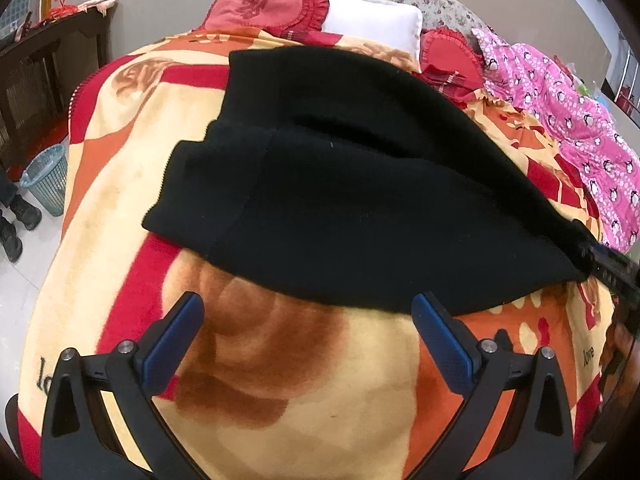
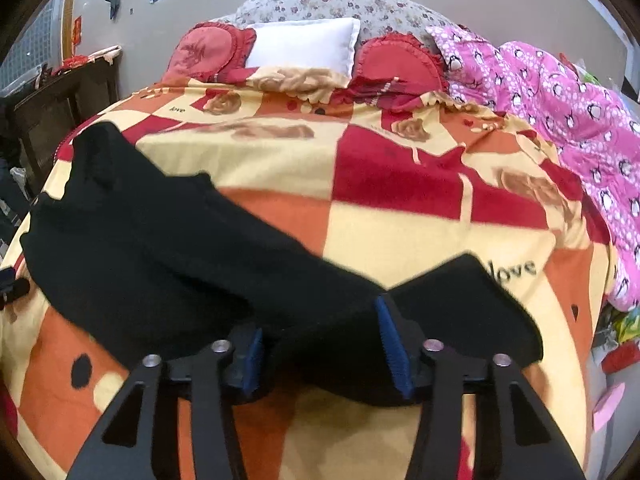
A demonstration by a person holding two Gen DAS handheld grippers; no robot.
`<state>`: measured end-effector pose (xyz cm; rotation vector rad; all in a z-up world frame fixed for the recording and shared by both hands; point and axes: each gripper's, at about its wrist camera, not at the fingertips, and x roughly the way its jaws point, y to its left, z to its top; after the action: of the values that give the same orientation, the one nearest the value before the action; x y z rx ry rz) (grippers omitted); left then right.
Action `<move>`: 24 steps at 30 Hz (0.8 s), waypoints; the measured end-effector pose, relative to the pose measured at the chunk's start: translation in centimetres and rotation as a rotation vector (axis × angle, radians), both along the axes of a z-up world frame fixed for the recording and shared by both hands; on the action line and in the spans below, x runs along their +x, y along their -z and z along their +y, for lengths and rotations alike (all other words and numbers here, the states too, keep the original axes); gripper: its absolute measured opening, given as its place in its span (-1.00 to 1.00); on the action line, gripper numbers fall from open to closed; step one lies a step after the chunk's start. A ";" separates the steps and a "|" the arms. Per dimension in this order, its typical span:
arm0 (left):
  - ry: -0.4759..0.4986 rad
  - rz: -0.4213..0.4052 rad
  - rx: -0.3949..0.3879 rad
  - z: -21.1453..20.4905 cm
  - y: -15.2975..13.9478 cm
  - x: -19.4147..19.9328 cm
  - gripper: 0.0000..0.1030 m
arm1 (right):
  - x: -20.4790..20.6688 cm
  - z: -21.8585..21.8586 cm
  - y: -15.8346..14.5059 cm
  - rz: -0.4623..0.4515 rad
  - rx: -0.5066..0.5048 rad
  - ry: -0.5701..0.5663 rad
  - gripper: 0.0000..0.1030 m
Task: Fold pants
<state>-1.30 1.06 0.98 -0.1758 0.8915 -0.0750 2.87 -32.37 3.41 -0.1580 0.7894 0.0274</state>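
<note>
Pants [image 1: 340,184] flat on the blanket [image 1: 288,364], pillows [image 1: 372,20] behind them, quilt [image 1: 572,120] to the right.

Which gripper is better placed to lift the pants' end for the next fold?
Right. The right gripper already straddles the black pants near one end, fabric between its fingers. The left gripper is open over bare blanket, short of the cloth.

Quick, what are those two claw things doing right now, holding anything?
Left gripper: jaws wide open, empty, above the blanket just short of the black pants.
Right gripper: jaws part open with pants fabric between them; a firm grip cannot be told.
</note>
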 end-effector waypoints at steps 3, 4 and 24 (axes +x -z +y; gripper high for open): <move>-0.006 -0.004 0.001 0.2 -0.1 -0.1 1.00 | 1.5 -0.4 -1.4 -0.040 -0.002 0.016 -0.20; -0.007 -0.008 0.000 0.3 -0.3 -0.1 1.00 | 2.1 -0.6 -1.8 -0.049 0.006 0.021 -0.27; -0.060 -0.016 -0.074 3.2 -0.6 -0.4 1.00 | -0.2 -6.8 0.1 0.007 0.109 0.152 0.74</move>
<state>-1.65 4.23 1.58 -0.2706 0.8671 -0.0540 2.62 -39.13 3.33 0.0056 0.8032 -0.0732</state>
